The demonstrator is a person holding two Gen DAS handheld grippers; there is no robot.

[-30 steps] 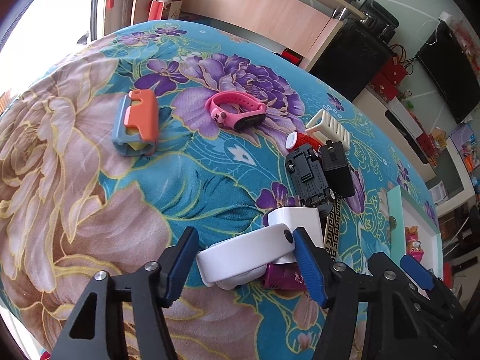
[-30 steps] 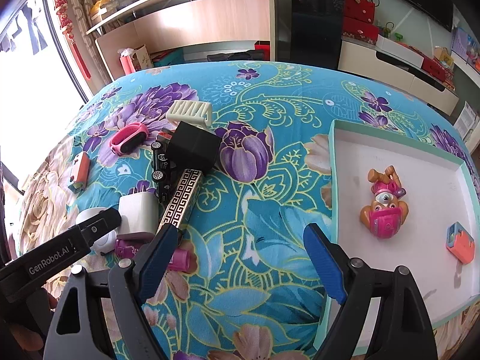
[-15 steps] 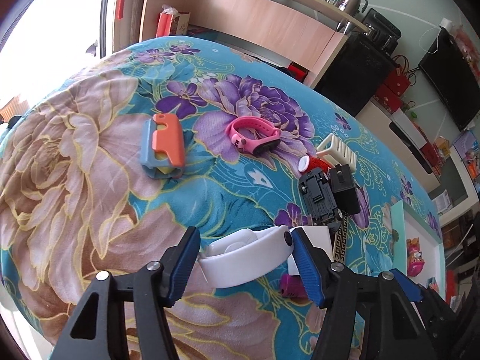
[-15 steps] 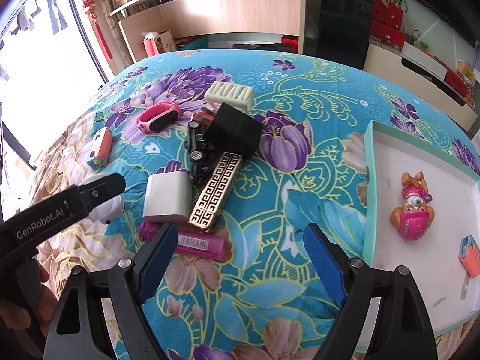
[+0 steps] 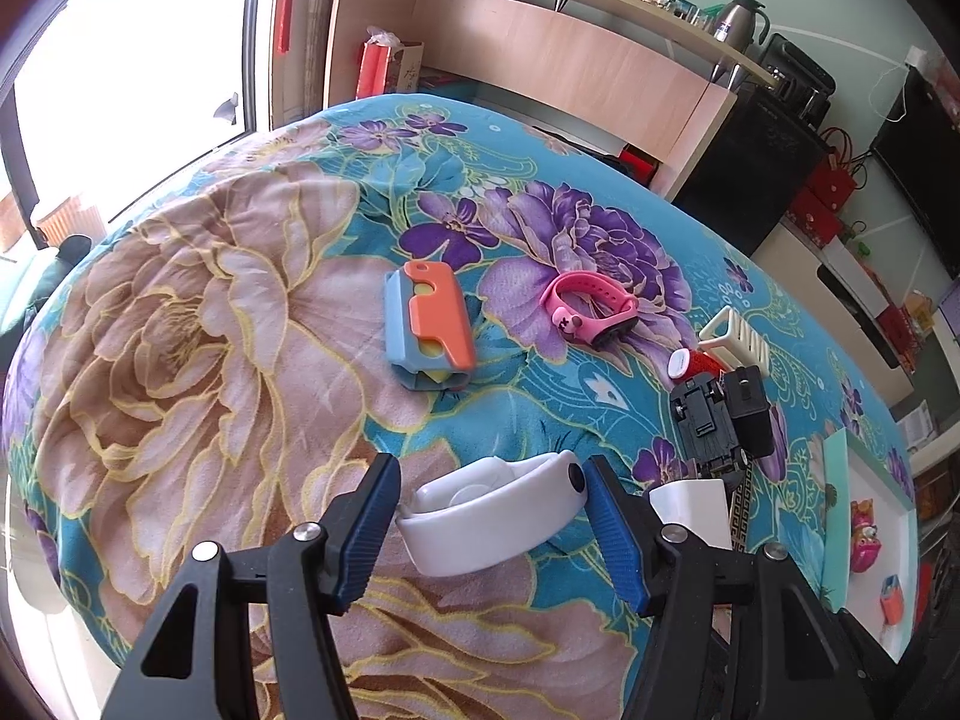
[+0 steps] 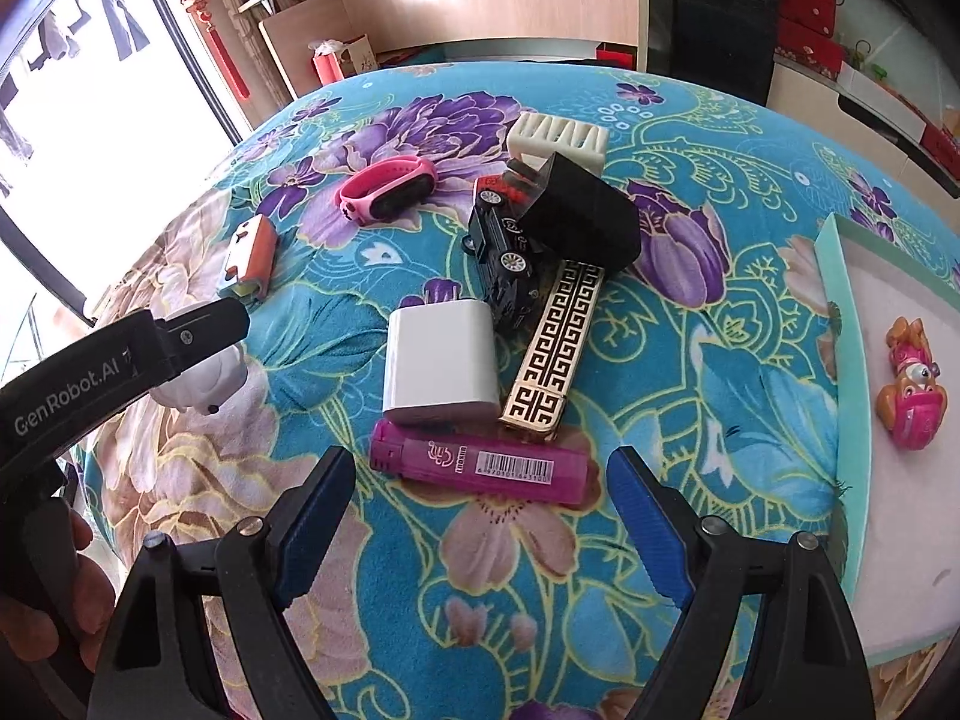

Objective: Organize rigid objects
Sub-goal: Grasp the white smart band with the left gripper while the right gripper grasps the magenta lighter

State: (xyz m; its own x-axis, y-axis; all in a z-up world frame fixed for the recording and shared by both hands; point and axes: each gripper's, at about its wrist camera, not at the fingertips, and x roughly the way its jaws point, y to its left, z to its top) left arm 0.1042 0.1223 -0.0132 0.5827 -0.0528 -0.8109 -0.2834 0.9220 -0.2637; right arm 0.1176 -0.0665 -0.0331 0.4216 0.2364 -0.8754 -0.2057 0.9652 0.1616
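My left gripper (image 5: 489,498) is shut on a white rounded device (image 5: 492,525), held just above the flowered cloth with a blue pad on each end. From the right wrist view, that same gripper's finger (image 6: 180,336) and the white device (image 6: 204,381) sit left of the pile. My right gripper (image 6: 483,516) is open and hangs over a magenta lighter (image 6: 480,468), its pads clear of it. Behind the lighter lie a white charger block (image 6: 441,360), a gold-and-black patterned bar (image 6: 552,348), a black toy car (image 6: 504,258) and a black box (image 6: 579,210).
A teal-rimmed white tray (image 6: 837,360) at the right holds a pink pup figure (image 6: 912,384). A pink wristband (image 5: 591,312), an orange-and-blue toy (image 5: 429,324), a cream ribbed holder (image 6: 558,135) and a red toy car (image 6: 504,189) lie on the cloth. A hand (image 6: 72,600) grips the left tool.
The left gripper has carried the white device leftward, away from the pile. The right gripper has slid left from beside the tray to above the magenta lighter.
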